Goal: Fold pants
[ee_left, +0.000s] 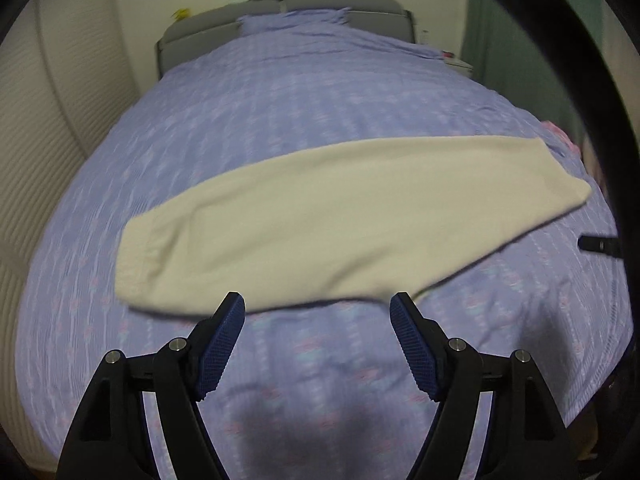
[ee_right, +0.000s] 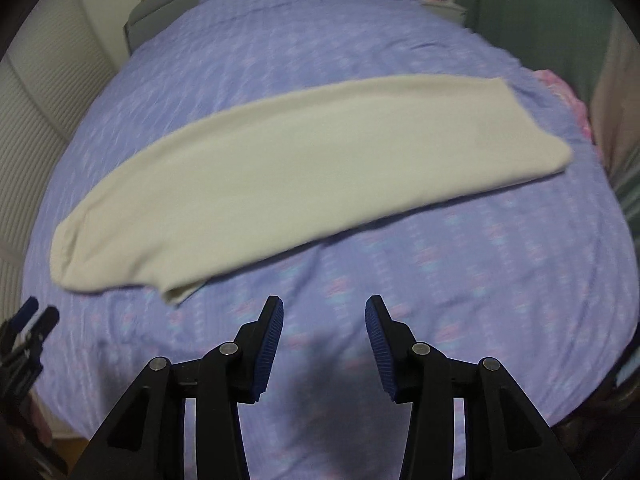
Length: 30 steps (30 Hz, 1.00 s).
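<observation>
Cream pants (ee_left: 320, 220) lie flat across the bed as one long strip, folded lengthwise, and show again in the right wrist view (ee_right: 300, 160). Their left end has a seamed hem and the right end tapers to a rounded corner. My left gripper (ee_left: 317, 300) hovers open over the near edge of the strip, with nothing between its blue pads. My right gripper (ee_right: 324, 302) is open too, above bare cover just short of the pants. The left gripper's tips (ee_right: 36, 316) show at the left edge of the right wrist view.
A lavender patterned cover (ee_left: 320, 100) spreads over the whole bed, with a matching pillow (ee_left: 292, 20) and a grey headboard (ee_left: 340, 2) at the far end. A ribbed white wall (ee_left: 40, 120) runs along the left. Pink fabric (ee_right: 560, 84) and a green curtain (ee_right: 520, 20) lie at the right.
</observation>
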{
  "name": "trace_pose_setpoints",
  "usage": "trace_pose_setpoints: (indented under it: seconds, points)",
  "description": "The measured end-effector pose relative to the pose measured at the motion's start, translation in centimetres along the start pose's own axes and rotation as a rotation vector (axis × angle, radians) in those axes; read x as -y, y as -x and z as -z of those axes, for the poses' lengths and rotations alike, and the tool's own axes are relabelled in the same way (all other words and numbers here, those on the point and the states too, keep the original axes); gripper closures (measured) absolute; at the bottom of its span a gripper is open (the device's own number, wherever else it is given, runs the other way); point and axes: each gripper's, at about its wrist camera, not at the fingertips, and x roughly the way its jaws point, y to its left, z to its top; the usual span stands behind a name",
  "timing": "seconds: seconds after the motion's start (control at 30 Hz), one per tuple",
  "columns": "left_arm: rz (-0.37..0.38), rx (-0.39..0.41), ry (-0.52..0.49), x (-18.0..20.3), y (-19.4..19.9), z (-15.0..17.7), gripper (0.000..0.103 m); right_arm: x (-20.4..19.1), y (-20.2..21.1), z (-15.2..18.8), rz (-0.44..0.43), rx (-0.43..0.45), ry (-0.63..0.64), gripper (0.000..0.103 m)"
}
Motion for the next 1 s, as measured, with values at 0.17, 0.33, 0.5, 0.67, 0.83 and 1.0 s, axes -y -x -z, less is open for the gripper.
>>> trace_pose_setpoints:
  seconds: [0.17, 0.33, 0.5, 0.67, 0.83, 1.0]
  points:
    - [-0.009, 0.014, -0.010, 7.5, -0.4, -2.5, 0.028, 7.5, 0.2, -2.2, 0.005, 0.080, -0.032, 0.059]
    - [0.014, 0.013, 0.033, 15.9, -1.5, -5.1, 0.028, 16.6, -1.0, -4.6, -0.064, 0.121, -0.112, 0.059]
    - [0.007, 0.055, 0.013, 24.6, -2.6, -8.1, 0.028, 24.3, -2.2, -7.6, -0.097, 0.123, -0.116, 0.059]
    - [0.080, 0.068, -0.041, 31.2, -4.5, -10.6, 0.029, 30.2, -3.2, -10.0, -0.087, 0.167, -0.115, 0.039]
    - [0.125, 0.096, -0.113, 36.8, -7.1, -12.8, 0.029, 33.7, -5.3, -12.6, -0.074, 0.200, -0.099, 0.039]
    - [0.177, 0.091, -0.102, 40.6, -9.7, -15.0, 0.028, 35.4, -8.4, -15.9, -0.132, 0.188, -0.025, 0.039]
